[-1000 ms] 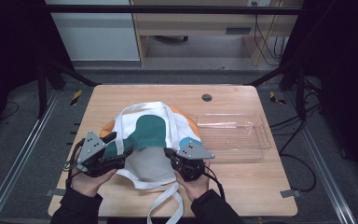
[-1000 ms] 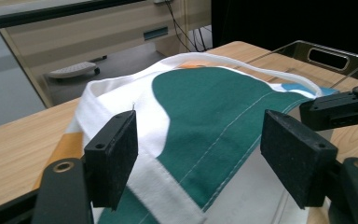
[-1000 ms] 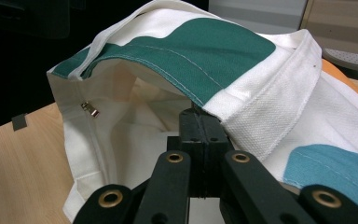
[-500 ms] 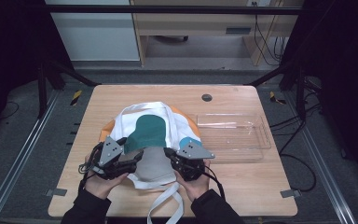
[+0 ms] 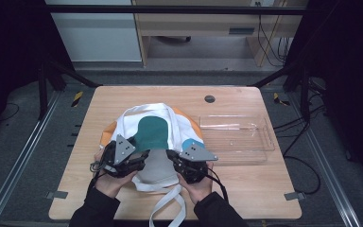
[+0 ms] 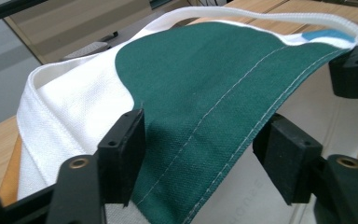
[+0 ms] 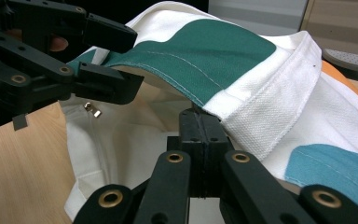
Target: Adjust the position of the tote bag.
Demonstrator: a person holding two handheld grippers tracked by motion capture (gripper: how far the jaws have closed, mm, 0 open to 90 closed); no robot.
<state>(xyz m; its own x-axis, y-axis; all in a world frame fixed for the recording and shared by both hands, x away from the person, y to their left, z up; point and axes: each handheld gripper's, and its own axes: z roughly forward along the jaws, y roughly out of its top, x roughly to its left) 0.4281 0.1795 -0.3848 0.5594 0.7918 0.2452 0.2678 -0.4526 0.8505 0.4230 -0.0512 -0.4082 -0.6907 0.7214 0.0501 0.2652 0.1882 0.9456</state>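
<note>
A white canvas bag (image 5: 153, 132) with green, orange and blue patches lies on the wooden table (image 5: 123, 99). My right gripper (image 5: 172, 158) is shut on the bag's mouth edge; in the right gripper view its jaws (image 7: 199, 128) pinch the hem just under the green patch (image 7: 214, 51). My left gripper (image 5: 142, 158) is at the same edge, further left. Its jaws (image 6: 203, 149) straddle the stitched green edge (image 6: 205, 84) without pressing on it, and they have just been closing. In the right gripper view the left gripper (image 7: 133, 60) has one jaw above the fabric and one below.
A clear plastic tray (image 5: 236, 137) sits to the right of the bag. The bag's white straps (image 5: 168, 208) trail toward the table's near edge between the person's forearms. A small metal zipper pull (image 7: 92, 109) shows inside the bag. A black round cap (image 5: 210, 99) sits at the back of the table.
My left gripper has moved right to the bag's mouth, and its jaws now straddle the green edge. The right gripper has kept still, shut on the hem.
</note>
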